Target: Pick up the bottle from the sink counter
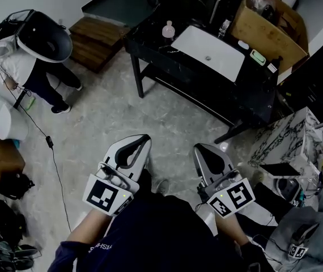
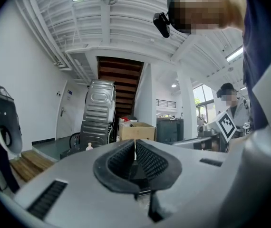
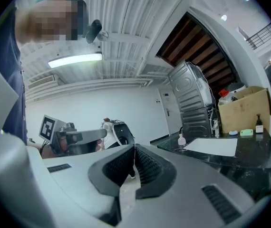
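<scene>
Head view looks steeply down on two grey claws held side by side above a pale marbled floor [image 1: 110, 112]. The left claw [image 1: 141, 140] has its marker cube at the rear. The right claw [image 1: 201, 150] sits just beside it, and both point toward a dark desk [image 1: 252, 98] at the top of the frame.

The bottle [image 1: 168, 32] stands upright on the desk near its left end, just beside the left edge of a white sink basin [image 1: 209, 52]. It is small and clear with a pinkish tint, and it is well apart from both claws. A cardboard box [image 1: 269, 24] stands at the far right end of the desk, with a small green item [image 1: 257, 56] between it and the basin. A person [image 1: 34, 55] stands on the floor at the far left.

From the left gripper view, the left claw [image 2: 135, 145] is pressed together, ribbed pads meeting at the tips with nothing between them. The bottle [image 2: 89, 147] shows small and distant to the left of the tips.

From the right gripper view, the right claw [image 3: 134, 149] is likewise pressed together and empty. The bottle [image 3: 181, 139] stands beyond it to the right, at the near corner of the sink basin [image 3: 211, 146], with the cardboard box [image 3: 242, 109] behind.
</scene>
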The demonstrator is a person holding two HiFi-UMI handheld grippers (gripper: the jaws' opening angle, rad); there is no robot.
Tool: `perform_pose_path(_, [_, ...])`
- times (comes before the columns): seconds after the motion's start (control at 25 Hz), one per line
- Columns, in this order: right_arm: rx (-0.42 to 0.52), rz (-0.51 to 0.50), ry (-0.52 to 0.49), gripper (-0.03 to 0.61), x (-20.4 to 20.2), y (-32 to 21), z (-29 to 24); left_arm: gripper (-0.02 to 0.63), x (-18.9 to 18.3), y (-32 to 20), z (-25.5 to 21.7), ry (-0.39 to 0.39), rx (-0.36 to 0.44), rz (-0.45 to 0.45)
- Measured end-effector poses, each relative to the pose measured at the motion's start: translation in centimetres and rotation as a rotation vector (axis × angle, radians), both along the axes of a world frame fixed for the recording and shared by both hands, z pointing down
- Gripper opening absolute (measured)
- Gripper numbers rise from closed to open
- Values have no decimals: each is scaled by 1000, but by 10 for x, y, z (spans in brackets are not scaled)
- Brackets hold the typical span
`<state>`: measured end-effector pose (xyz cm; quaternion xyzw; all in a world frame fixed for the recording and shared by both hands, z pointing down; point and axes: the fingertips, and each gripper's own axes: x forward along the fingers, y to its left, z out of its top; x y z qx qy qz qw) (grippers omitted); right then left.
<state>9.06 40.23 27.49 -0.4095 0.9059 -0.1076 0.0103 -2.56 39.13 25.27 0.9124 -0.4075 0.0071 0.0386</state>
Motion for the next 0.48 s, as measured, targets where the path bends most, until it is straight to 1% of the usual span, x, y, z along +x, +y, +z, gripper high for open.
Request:
perform_pose_path(0.12, [-3,3,0,26,-5,-18,4,15,-6,-18,3,3,-2,0])
perform_pose_path(0.28, [-12,6,6,26,-15,-46,8,15,-13,-48,4,28,2,9])
perform_pose_path(0.48, [-19,12,7,26,-31,-88,13,15,-28,-92,12,18,-14,16])
